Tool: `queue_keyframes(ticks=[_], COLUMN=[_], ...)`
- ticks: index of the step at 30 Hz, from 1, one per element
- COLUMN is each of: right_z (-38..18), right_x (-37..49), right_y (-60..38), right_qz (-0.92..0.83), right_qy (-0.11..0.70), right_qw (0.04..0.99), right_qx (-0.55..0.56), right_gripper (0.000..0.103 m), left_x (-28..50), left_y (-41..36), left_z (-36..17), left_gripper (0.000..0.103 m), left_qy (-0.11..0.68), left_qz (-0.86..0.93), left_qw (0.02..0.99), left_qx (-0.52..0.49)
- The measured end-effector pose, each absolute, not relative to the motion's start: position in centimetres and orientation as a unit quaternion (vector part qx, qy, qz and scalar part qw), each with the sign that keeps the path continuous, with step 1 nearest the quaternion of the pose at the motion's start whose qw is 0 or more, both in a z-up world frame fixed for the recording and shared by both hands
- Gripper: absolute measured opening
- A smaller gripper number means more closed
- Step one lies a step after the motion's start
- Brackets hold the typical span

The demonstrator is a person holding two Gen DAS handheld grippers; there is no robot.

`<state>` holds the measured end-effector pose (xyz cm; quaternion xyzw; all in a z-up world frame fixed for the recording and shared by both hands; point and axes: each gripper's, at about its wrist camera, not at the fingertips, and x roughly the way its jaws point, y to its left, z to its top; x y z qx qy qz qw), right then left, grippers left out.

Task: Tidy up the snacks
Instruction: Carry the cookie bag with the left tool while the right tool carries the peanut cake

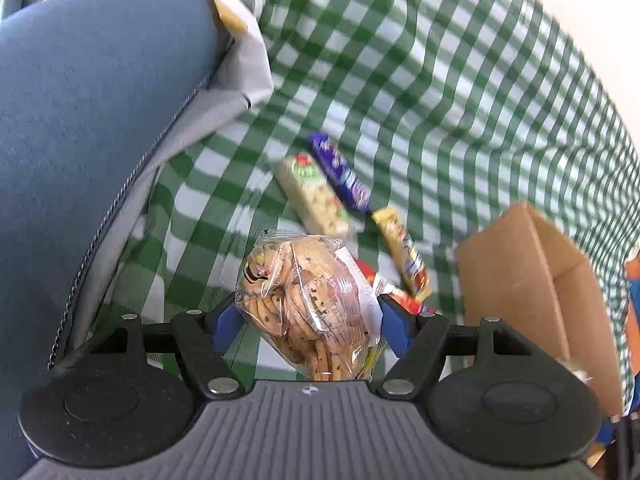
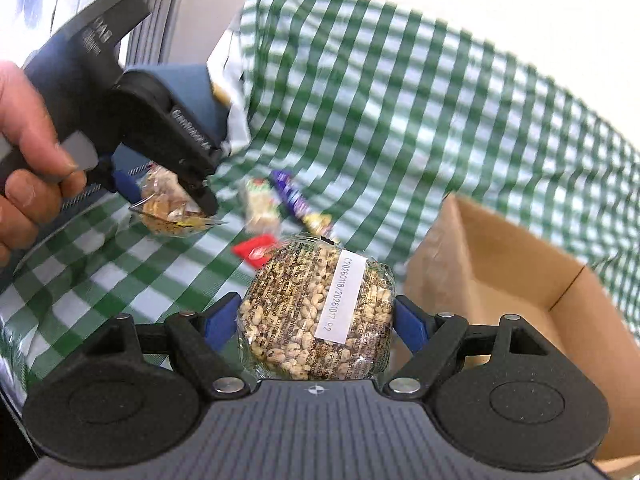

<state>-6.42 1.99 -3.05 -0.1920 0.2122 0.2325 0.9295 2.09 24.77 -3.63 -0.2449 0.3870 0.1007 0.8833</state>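
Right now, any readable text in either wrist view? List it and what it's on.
"C20260118/20261017 R2": white sticker on the round clear-wrapped puffed-grain cake in the right claw.
Print on that wrapper: too small.
Raised lettering on the left claw's black body: blurred.
Purple bar wrapper and clear cookie bag: blurred.

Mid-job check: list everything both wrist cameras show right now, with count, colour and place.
cookie bag: 1, clear with tan cookies, clamped in left gripper
puffed grain cake pack: 1, clear wrap, beige grains, white label, clamped in right gripper
purple bar: 1, purple, on cloth
pale bar: 1, cream with green and red, beside purple bar
yellow bar: 1, yellow, near box
red packet: 1, red, on cloth
cardboard box: 1, brown, open, right side
checked cloth: 1, green and white, under everything
blue bag: 1, blue, zipped, left side
left gripper: 1, black, blue pads
right gripper: 1, black, blue pads
hand: 1, holding left gripper
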Motion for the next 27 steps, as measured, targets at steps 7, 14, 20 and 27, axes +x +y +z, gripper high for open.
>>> queue_keyframes(ticks=[7,14,20,27], right_z=[2.8,3.3,1.1,1.7], right_x=[-4.4,-0.7,1.4,-0.3], right_y=[-2.2,-7.0,-10.8,-11.3], right_qz=[0.194,0.155,0.121,0.098], right_qy=[0.164,0.117,0.146,0.129], right_qw=[0.956,0.969,0.976,0.981], right_qx=[-0.146,-0.151,-0.106,-0.104], right_gripper=[0.083,0.083,0.082,0.083], left_x=[2.3,3.5,4.1,4.6], left_y=[23.5,20.6,18.5,16.1], left_z=[-2.1,-0.9,-0.8,-0.1], left_gripper=[0.076,0.076,0.076,0.076], left_qy=[0.342,0.307,0.300,0.276], left_qz=[0.089,0.073,0.059,0.039], left_qw=[0.897,0.917,0.921,0.932], left_qx=[-0.265,-0.243,-0.240,-0.230])
